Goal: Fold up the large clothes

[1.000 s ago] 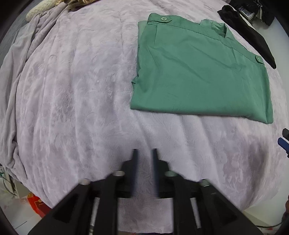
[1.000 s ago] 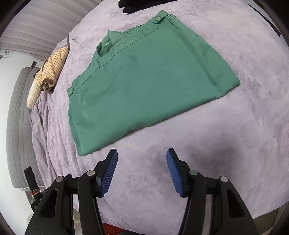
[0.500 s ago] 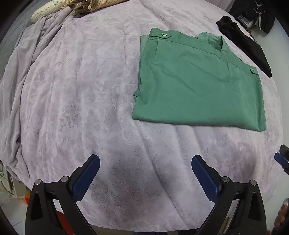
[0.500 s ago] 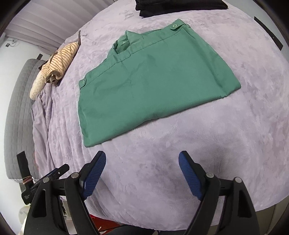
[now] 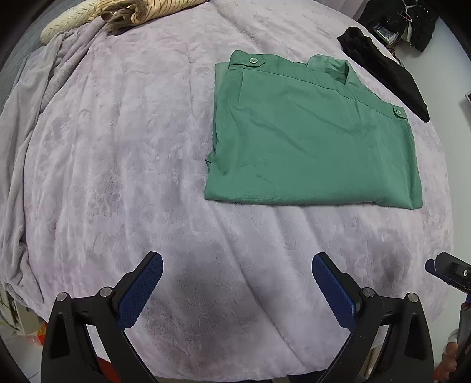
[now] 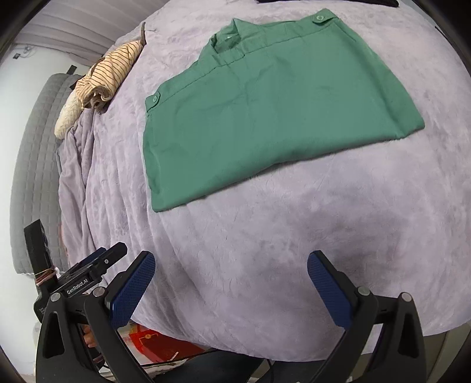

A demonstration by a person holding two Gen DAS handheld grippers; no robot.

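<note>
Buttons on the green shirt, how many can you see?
3: one on each shoulder tab, one tiny one inside the collar. Others may be folded underneath.

A lilac plush blanket (image 5: 117, 147) covers the bed. At its far edge lies a bunched beige striped garment (image 6: 109, 73), beside a cream knit piece (image 6: 67, 117). A black garment (image 5: 388, 73) lies along another edge.

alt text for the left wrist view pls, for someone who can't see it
A green shirt, folded into a neat rectangle, lies flat on a lilac plush blanket covering a bed. The left gripper hangs open and empty over bare blanket in the foreground, clear of the shirt. A striped beige garment and a black cloth sit at the far edges.
</note>
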